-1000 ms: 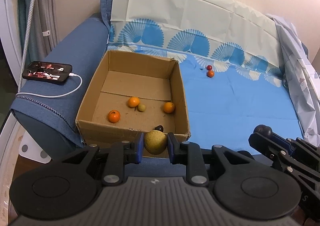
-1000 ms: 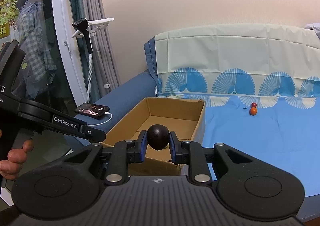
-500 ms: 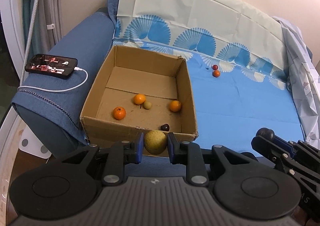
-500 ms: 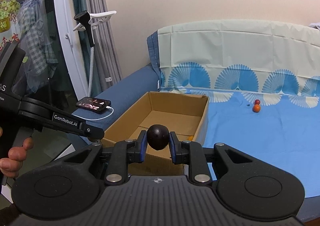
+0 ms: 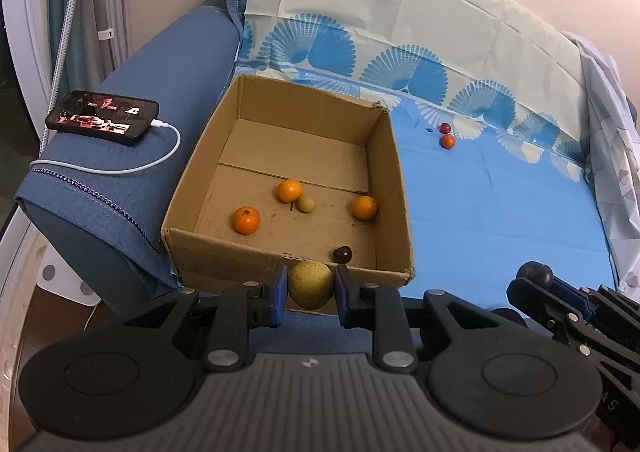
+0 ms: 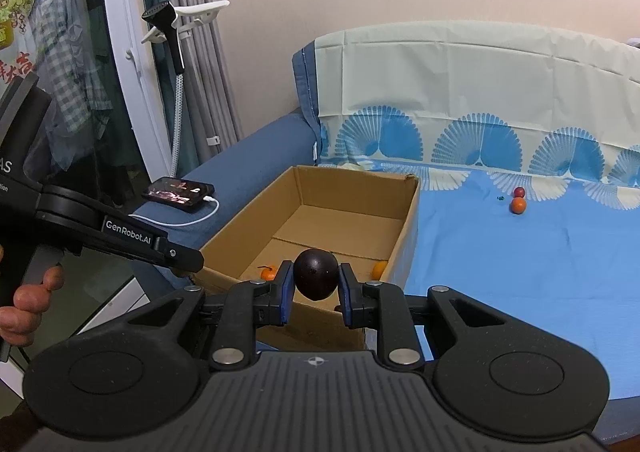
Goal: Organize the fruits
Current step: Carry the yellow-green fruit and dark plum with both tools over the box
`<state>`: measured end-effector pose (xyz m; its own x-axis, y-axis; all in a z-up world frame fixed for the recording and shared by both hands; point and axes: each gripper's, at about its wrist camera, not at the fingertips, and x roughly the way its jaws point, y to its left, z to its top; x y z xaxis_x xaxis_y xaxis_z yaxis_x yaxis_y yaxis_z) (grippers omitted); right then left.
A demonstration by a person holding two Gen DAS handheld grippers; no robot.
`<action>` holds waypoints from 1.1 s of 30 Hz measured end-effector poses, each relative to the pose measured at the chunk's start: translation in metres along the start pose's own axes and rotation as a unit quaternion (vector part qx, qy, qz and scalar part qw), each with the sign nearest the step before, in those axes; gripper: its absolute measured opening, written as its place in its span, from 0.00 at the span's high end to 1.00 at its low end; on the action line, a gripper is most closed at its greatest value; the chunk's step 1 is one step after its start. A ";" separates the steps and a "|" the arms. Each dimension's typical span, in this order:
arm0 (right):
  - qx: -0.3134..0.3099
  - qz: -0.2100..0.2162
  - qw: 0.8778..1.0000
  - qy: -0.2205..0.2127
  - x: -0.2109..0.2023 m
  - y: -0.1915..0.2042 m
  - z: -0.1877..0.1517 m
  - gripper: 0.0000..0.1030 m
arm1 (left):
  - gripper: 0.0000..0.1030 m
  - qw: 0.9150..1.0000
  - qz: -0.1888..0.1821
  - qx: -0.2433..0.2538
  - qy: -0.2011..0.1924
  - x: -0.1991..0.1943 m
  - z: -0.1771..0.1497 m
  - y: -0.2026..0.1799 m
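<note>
My left gripper is shut on a yellow-green round fruit, held just in front of the near wall of an open cardboard box. The box holds three oranges, a small green fruit and a dark fruit. My right gripper is shut on a dark purple fruit, over the box's near right corner; it also shows in the left wrist view. A red fruit and an orange one lie on the blue sheet.
A phone on a white cable lies on the blue sofa arm left of the box. A crumpled cloth bounds the sheet on the right. A garment steamer stand and curtains stand at the left.
Both grippers have moved forward toward the box with their fruits still held. The box looks closer and larger in both views.
</note>
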<state>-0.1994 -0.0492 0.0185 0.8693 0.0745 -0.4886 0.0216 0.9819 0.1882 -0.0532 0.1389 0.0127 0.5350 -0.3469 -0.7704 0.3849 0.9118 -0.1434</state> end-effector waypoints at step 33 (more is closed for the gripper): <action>-0.039 0.001 0.993 0.112 0.206 -0.016 0.008 0.76 | 0.73 0.994 0.073 0.012 0.082 0.176 0.061 0.040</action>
<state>-0.0162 -0.0512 -0.0783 0.7376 0.1045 -0.6671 -0.0256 0.9916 0.1269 0.1023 0.1012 -0.0903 0.4575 -0.1697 -0.8729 0.3320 0.9432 -0.0093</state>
